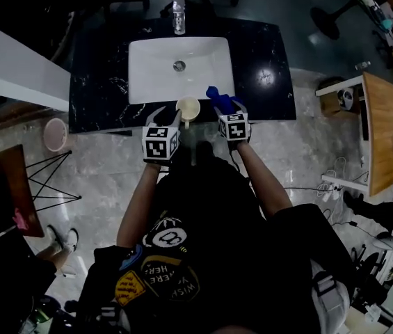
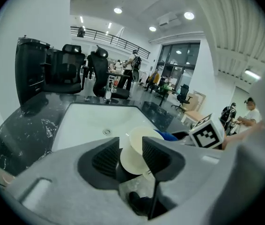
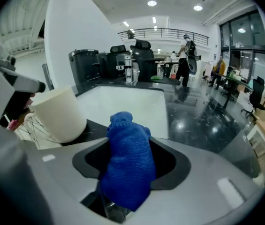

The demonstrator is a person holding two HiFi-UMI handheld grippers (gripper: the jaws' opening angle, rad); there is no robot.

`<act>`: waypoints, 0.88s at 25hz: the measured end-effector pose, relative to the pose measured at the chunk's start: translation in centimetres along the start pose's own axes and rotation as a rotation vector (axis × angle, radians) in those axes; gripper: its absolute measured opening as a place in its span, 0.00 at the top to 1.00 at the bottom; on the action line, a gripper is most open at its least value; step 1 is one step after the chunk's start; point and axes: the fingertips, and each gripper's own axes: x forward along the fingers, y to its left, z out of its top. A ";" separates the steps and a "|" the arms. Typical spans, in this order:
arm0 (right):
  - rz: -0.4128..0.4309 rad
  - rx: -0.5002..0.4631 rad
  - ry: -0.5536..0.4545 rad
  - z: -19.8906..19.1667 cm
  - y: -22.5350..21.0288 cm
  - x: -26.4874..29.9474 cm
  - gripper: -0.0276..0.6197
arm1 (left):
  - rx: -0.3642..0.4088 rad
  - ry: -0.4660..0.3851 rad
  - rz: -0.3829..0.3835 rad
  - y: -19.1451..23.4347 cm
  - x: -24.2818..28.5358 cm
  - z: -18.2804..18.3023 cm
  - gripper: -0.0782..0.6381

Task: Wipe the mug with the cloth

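Observation:
A cream mug (image 1: pixel 188 108) hangs at the front edge of the white sink (image 1: pixel 151 68), tilted on its side. My left gripper (image 1: pixel 168 115) is shut on the mug; in the left gripper view the mug (image 2: pixel 139 151) sits squeezed between the two dark pads (image 2: pixel 108 157). Just right of it, my right gripper (image 1: pixel 229 111) is shut on a blue cloth (image 1: pixel 220 101). In the right gripper view the cloth (image 3: pixel 127 165) stands bunched up out of the jaws, and the mug (image 3: pixel 59 114) shows to its left, a short gap away.
The sink is set in a black marble counter (image 1: pixel 266 54) with a faucet (image 1: pixel 178 16) at the back. A pink bin (image 1: pixel 55 134) stands on the floor to the left and a wooden desk (image 1: pixel 384 117) to the right. Office chairs stand beyond the counter.

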 end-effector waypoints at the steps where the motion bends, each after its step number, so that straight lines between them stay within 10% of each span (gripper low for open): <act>1: 0.034 -0.032 0.022 -0.3 1.0 -0.1 0.60 | 0.001 0.013 0.008 0.2 0.8 -0.2 0.69; 12: 0.301 -0.117 -0.091 5.0 5.3 -1.7 0.70 | 0.064 0.108 0.105 0.1 4.1 -0.8 0.76; 22: 0.517 -0.306 -0.055 -0.1 9.5 -6.5 0.70 | 0.185 0.108 0.243 0.2 4.9 -0.3 0.84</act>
